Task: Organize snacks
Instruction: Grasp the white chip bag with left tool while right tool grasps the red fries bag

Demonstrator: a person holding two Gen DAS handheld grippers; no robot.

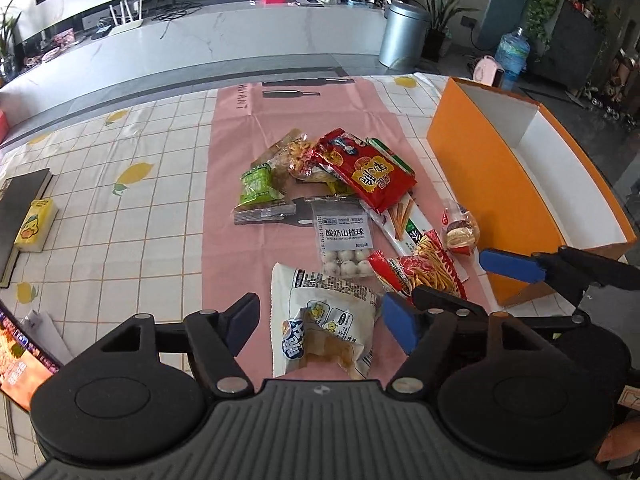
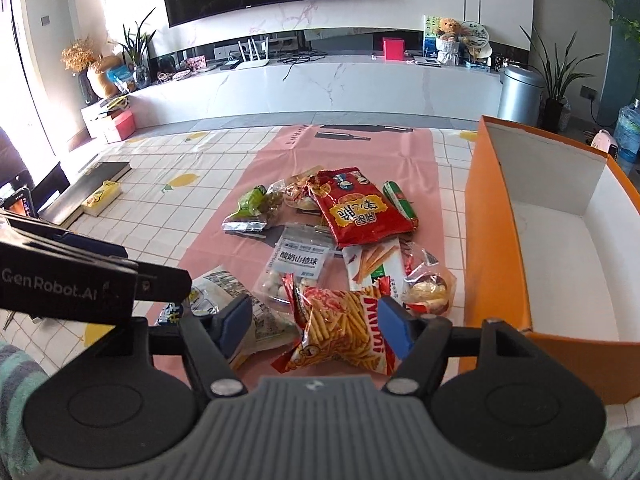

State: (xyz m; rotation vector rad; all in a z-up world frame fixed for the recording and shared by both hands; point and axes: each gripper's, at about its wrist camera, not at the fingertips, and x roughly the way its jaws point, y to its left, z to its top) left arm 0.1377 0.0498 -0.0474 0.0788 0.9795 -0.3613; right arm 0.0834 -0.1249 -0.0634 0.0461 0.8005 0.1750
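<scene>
Left claw: jaws wide apart, holding nothing, straddling the white bun packet that lies flat on the pink mat.

Right claw: also wide open, pads either side of the fries-print bag. Right pad sits at the bag's edge (contact or just beside, cannot tell); left pad is clear of it, over the bun packet. Bag rests on the surface, not lifted.

Next out, all on the mat:
- clear pouch of white yogurt hawthorn balls, between the bun packet and the main heap
- small clear pack with a round red-and-cream snack, just beside the orange box wall
- white stick-snack pack, partly under the big red bag
- big red bag with yellow print, on top of the heap
- green-striped pack poking out from behind the red bag
- green pouch on the heap's left side
- crumpled clear packs behind it, contents too jumbled to tell

Orange box stands on the right of the surface, white inside, with a white divider across the far end. Near compartment has nothing in it; the far one is hidden.

Left edge: yellow tissue pack touching a dark book.

Far background: marble TV bench, silver bin.
</scene>
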